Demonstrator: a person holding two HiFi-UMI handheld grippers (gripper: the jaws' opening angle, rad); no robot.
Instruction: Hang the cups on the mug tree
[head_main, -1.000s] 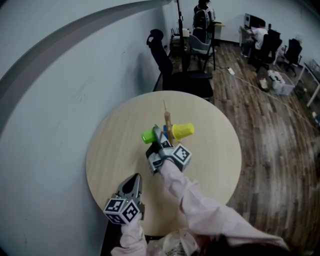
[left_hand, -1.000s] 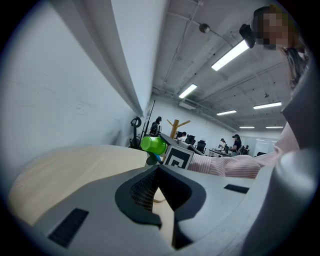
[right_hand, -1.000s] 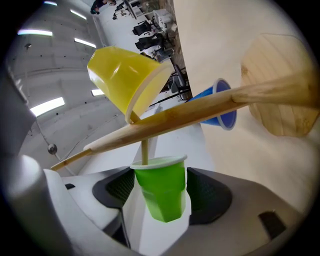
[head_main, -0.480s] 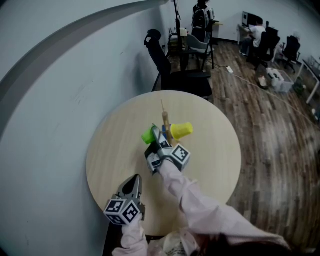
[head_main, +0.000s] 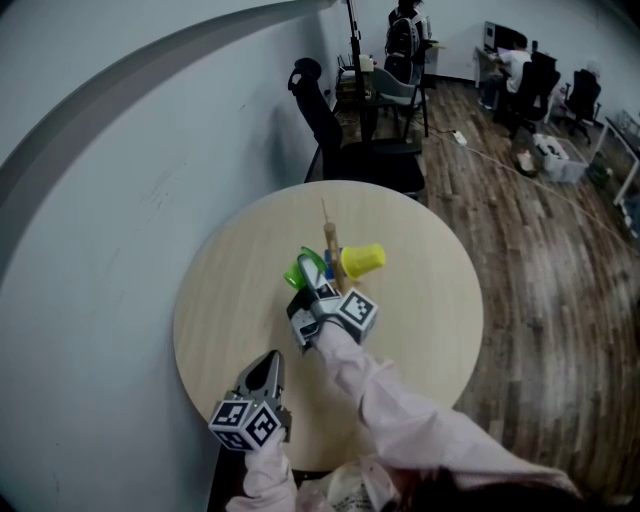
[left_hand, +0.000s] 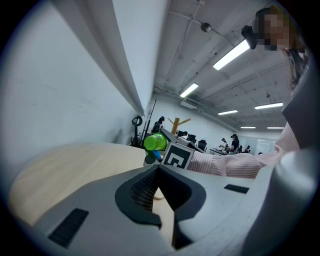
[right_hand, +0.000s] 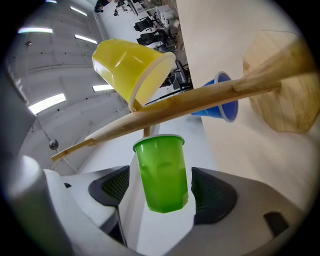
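The right tongs (head_main: 306, 270) reach in at the mug tree (right_hand: 190, 102) in the middle of the round surface (head_main: 420, 320). Their jaws have just been opening and now stand wide apart, with the green cup (right_hand: 161, 175) between them and a clear gap on each side, so neither pad presses on it. The green cup sits with its mouth against a short peg of the tree. The yellow cup (right_hand: 131, 67) hangs on a peg on the other side, and the blue cup (right_hand: 220, 102) is lower down, near the base. The left tongs (head_main: 269, 362) hover over the near edge of the surface, well apart from the tree, with jaws together and nothing in them.
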